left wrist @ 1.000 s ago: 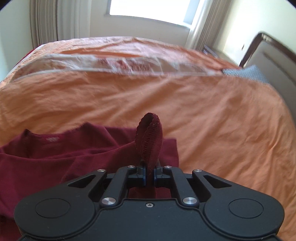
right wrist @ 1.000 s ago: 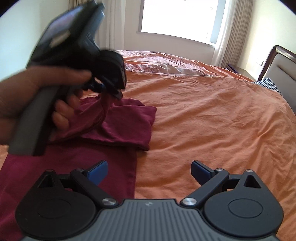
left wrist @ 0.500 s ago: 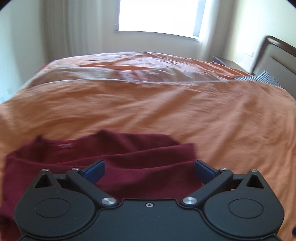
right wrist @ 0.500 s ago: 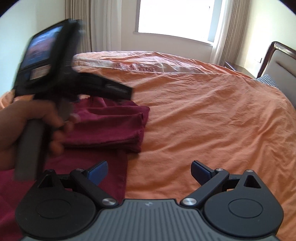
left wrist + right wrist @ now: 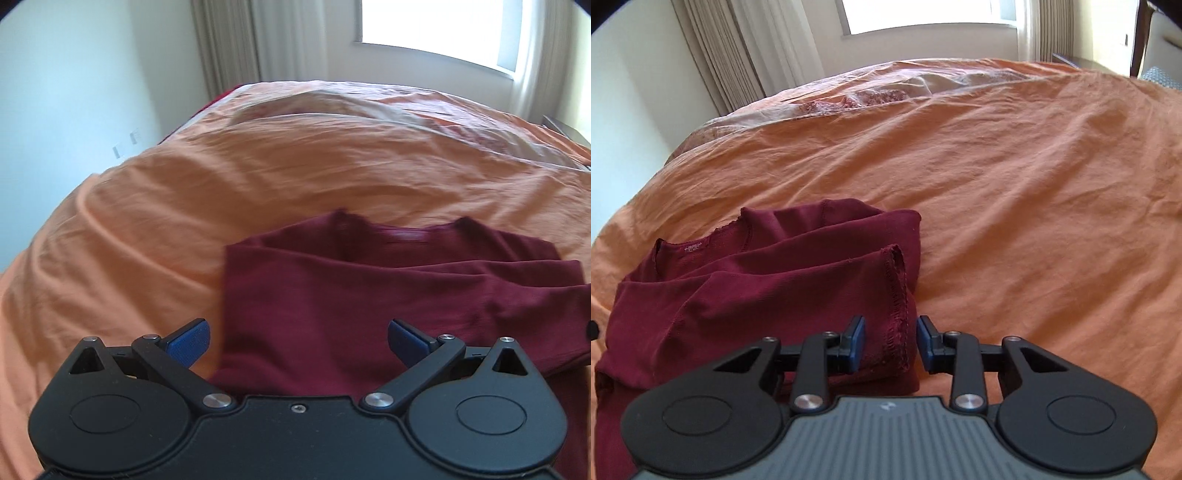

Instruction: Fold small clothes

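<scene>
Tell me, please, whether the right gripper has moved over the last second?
Yes. The right gripper has come left to the maroon shirt, its partly closed jaws now straddling the sleeve hem.

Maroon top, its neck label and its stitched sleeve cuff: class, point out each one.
maroon top (image 5: pixel 314 295), left wrist view, on the flat body panel.
neck label (image 5: pixel 693 248), right wrist view, on the pale print.
sleeve cuff (image 5: pixel 897 295), right wrist view, on the stitched hem.

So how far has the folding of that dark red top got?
Partly done: a sleeve already lies folded across the maroon top on the orange bedspread. In hand: the right tool straddles the sleeve's stitched cuff, not yet clamped. The left tool is open. The body remains unfolded.
</scene>
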